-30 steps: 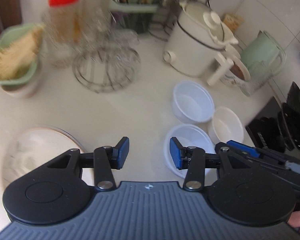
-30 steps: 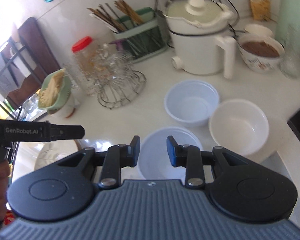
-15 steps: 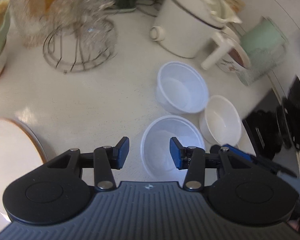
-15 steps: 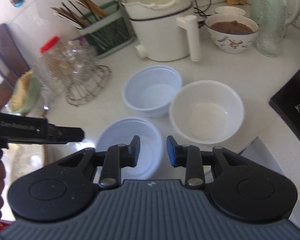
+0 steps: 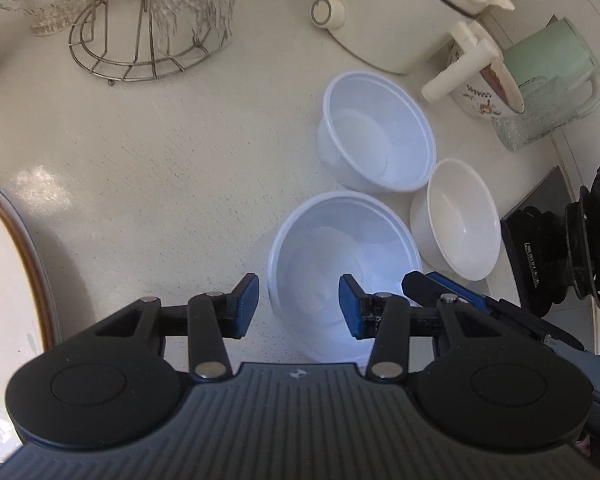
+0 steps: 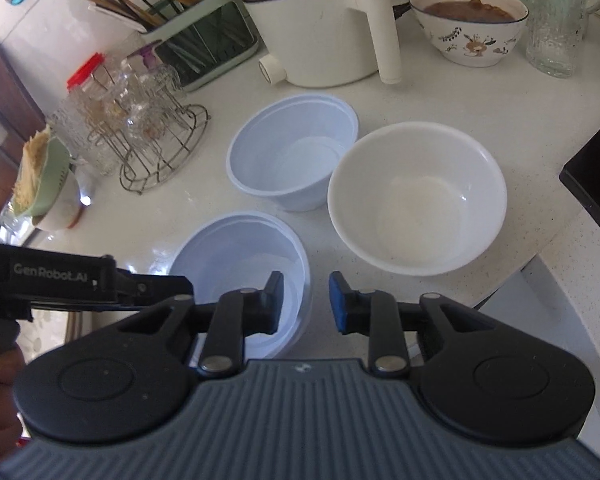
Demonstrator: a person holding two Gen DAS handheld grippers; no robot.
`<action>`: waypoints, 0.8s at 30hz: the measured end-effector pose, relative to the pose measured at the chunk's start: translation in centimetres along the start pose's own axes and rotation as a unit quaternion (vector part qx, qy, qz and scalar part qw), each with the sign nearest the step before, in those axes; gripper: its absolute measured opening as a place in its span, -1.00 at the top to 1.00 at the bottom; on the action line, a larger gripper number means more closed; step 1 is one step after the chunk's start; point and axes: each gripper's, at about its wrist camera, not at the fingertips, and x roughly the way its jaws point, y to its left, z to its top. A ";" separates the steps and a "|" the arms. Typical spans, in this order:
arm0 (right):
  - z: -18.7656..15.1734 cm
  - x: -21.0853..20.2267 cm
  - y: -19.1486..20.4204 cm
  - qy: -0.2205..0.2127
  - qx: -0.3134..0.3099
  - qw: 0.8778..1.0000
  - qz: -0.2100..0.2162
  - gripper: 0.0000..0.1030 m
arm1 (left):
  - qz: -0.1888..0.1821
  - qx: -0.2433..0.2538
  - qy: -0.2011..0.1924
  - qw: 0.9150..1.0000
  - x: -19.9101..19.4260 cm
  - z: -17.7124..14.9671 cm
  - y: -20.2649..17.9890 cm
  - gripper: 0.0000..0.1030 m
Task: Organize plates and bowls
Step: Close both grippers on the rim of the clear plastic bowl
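3 bowls sit close together on the white surface: a near plastic bowl at the front edge, a far plastic bowl behind it, and a white bowl just beside both. A large plate lies well apart to the left. The left gripper hangs over the near plastic bowl with its jaws apart and holding nothing, the left pad outside the rim and the right pad above the inside. The right gripper also stands apart and empty, its jaws straddling that bowl's right rim. The step in hand looks like a pick of the near bowl for stacking. To do it well, only 1 gripper should take it: lower 1 pad inside the wall and 1 outside, close gently because thin plastic probably flexes, then lift straight up so the neighbours are not nudged. Nesting it into the matching far bowl seems the tidy choice. The other gripper should stay clear, since the 2 tools are crowded near the same rim.
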 end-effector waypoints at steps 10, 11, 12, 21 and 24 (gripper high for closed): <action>0.0 1.6 -1.1 0.028 0.006 1.000 0.012 0.75 | 0.013 0.003 0.006 1.000 1.4 -0.1 -0.3 0.71; 0.0 1.6 -1.1 0.030 0.006 0.999 0.012 0.76 | 0.016 0.006 0.007 1.000 1.5 -0.1 -0.3 0.77; 0.0 1.6 -1.1 0.029 0.004 1.000 0.012 0.76 | 0.016 0.008 0.008 1.000 1.5 -0.1 -0.3 0.79; 0.1 1.3 -0.8 0.030 0.001 0.999 0.017 0.76 | -0.002 -0.021 0.012 1.000 0.7 0.1 0.9 0.82; 0.3 1.3 -0.3 0.034 -0.001 0.999 0.023 0.76 | -0.001 -0.030 0.002 1.000 -0.2 0.2 1.3 0.82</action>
